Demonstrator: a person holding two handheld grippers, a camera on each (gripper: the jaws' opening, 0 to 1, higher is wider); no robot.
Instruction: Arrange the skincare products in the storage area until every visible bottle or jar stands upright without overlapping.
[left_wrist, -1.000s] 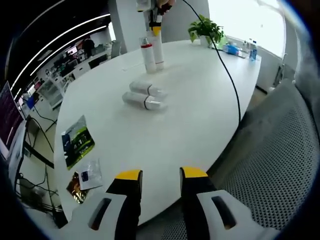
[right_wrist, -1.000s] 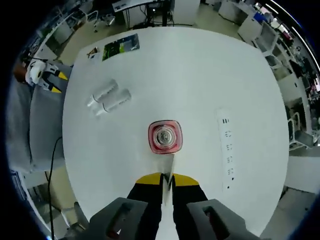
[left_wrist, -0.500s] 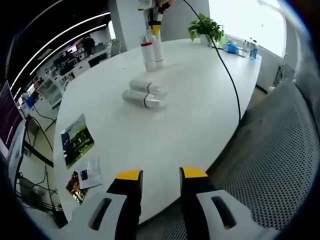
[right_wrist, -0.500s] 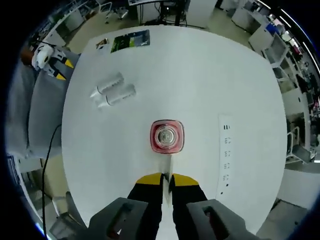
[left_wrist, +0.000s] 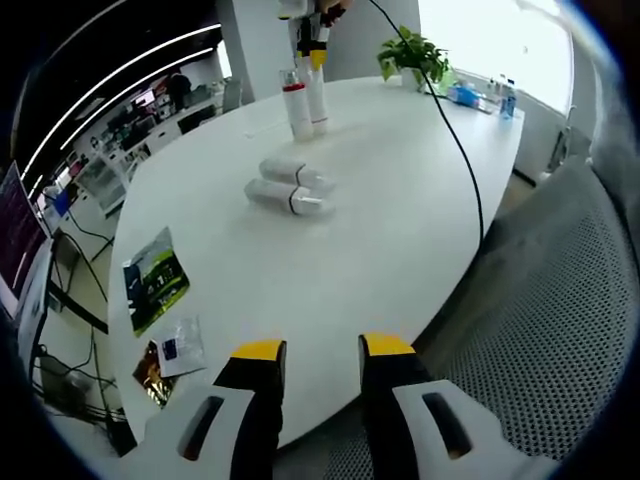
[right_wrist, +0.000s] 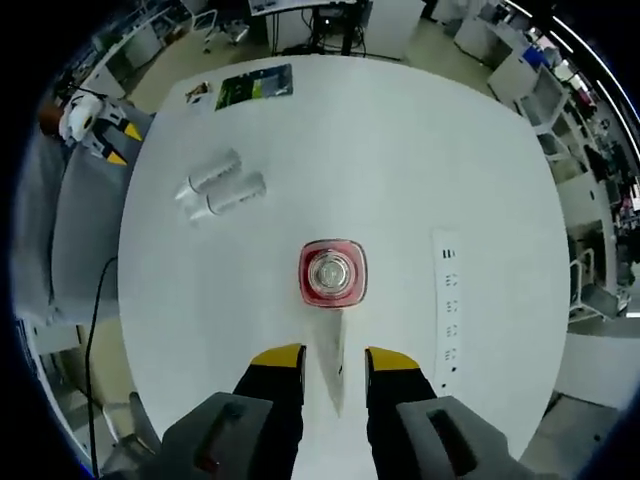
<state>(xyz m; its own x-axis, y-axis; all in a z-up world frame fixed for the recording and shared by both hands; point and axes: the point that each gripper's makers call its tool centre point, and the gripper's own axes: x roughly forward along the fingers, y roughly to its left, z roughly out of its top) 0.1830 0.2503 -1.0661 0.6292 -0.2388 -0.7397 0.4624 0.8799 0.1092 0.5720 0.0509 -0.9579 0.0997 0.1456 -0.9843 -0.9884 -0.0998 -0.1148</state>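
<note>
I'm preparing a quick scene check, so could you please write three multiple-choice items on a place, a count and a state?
1. Where is the power strip?
A) on the white table
B) on the floor
C) on a chair

2. How many white bottles lie on their sides?
A) none
B) two
C) five

3. How do the right gripper jaws stand?
A) shut on a packet
B) shut empty
C) open

Answers: 1 A, it rests on the tabletop; 2 B, a side-by-side pair; 3 C, a gap, with a standing bottle between the tips.

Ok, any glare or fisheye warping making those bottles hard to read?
Left gripper view: bright window behind washes out the standing bottles; table edge bows. Right gripper view: even light, lying bottles sharp, power strip curved by distortion.
</note>
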